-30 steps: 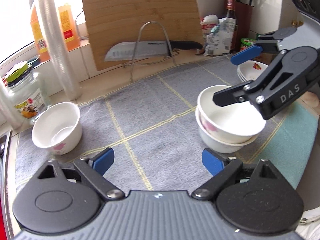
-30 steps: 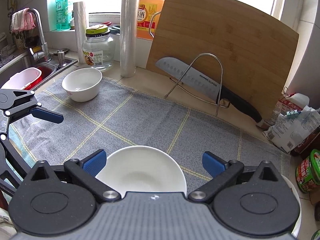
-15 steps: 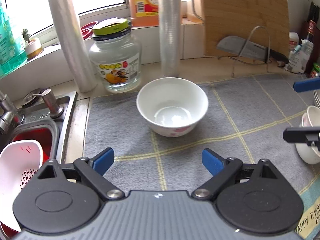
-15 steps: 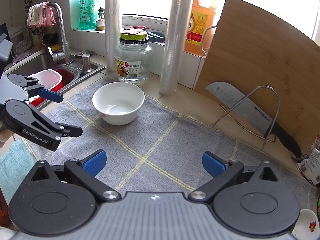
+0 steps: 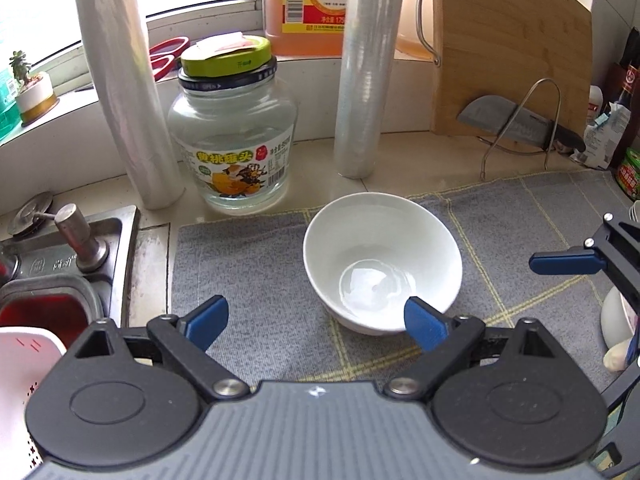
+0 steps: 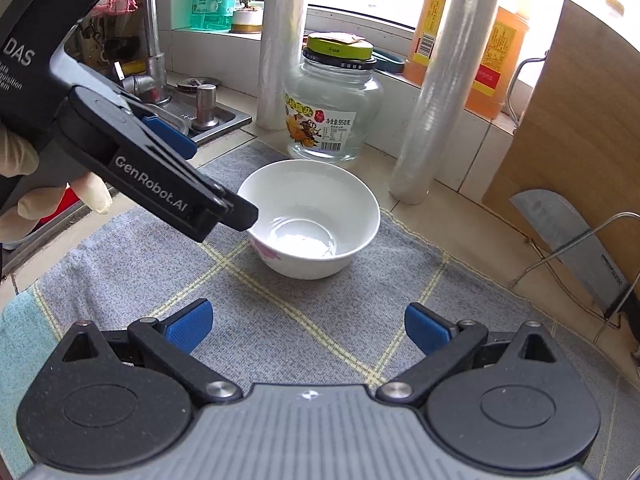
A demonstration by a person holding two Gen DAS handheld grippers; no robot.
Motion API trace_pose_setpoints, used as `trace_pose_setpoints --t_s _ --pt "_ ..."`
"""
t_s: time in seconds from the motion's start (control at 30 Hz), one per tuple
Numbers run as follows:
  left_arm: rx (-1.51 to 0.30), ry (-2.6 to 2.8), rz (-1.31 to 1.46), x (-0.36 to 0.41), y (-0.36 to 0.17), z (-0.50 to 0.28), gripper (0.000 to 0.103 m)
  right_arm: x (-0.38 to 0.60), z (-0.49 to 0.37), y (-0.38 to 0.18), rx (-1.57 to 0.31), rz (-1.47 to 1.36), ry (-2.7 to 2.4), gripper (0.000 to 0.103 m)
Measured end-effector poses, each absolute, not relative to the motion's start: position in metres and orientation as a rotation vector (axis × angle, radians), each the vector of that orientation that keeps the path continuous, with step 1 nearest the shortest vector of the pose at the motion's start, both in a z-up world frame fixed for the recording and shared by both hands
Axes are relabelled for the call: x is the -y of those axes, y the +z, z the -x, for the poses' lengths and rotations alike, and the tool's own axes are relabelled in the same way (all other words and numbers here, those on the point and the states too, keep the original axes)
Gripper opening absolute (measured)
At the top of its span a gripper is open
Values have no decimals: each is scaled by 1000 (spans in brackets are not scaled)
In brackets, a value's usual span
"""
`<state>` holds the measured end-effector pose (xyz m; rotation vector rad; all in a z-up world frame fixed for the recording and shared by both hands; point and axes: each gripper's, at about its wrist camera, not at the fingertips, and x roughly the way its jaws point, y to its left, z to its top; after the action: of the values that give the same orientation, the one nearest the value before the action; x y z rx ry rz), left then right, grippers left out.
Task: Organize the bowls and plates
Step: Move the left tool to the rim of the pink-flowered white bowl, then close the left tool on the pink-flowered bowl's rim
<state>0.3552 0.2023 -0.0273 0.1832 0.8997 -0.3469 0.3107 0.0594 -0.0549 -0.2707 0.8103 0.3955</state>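
A white bowl [image 5: 382,264] sits upright on the grey mat [image 5: 248,272] on the counter [image 5: 420,160], just in front of the glass jar [image 5: 234,136]. All places below are given from the bowl.

The left gripper [image 5: 316,318] is open, its jaws spread wide with nothing clamped. Its right blue pad [image 5: 424,322] lies over the bowl's near rim in the left wrist view; whether it touches cannot be told. The left pad hangs over bare mat, left of the bowl.

The right gripper [image 6: 308,326] is open too, holding nothing, over the mat on the near side of the bowl and apart from it.

Behind the bowl stand two rolls of film [image 5: 362,68], one on each side of the jar. To its right a knife [image 5: 516,126] leans on a wire rack before a cutting board [image 5: 508,48]. To its left is the sink [image 5: 60,280]. More bowls [image 5: 616,320] show at the far right edge.
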Motion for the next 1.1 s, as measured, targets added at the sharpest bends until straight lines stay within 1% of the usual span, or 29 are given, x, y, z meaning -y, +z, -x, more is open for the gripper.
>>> trace_pose_setpoints --t_s 0.13,0.23,0.4,0.53,0.6,0.73,0.77,0.8,1.1 --pt "-910 -375 -224 -195 -29 -373 94 -67 -319 -61 -796 256 369 103" --pt "-931 -402 -241 -188 -30 -386 91 -71 -325 -67 -794 229 355 103" --pt "-952 -466 -299 -175 -32 -401 81 -78 -334 -73 -781 238 335 103" --pt "-985 -518 -319 -170 -33 -412 79 -77 -339 -77 -775 237 331 103" --pt "-1007 -541 -336 -168 -33 -416 73 -76 -341 -79 -773 239 322 103" --pt "-1046 -565 -376 -160 -34 -422 70 -74 -346 -83 -773 220 324 103" --pt "-1054 -574 -386 -158 -34 -424 65 -74 -347 -84 -772 220 324 103" --pt "-1061 -581 -394 -157 -35 -425 64 -75 -348 -85 -772 221 326 103" --pt "-1115 -631 -424 -148 -40 -432 64 -81 -351 -86 -740 233 358 98"
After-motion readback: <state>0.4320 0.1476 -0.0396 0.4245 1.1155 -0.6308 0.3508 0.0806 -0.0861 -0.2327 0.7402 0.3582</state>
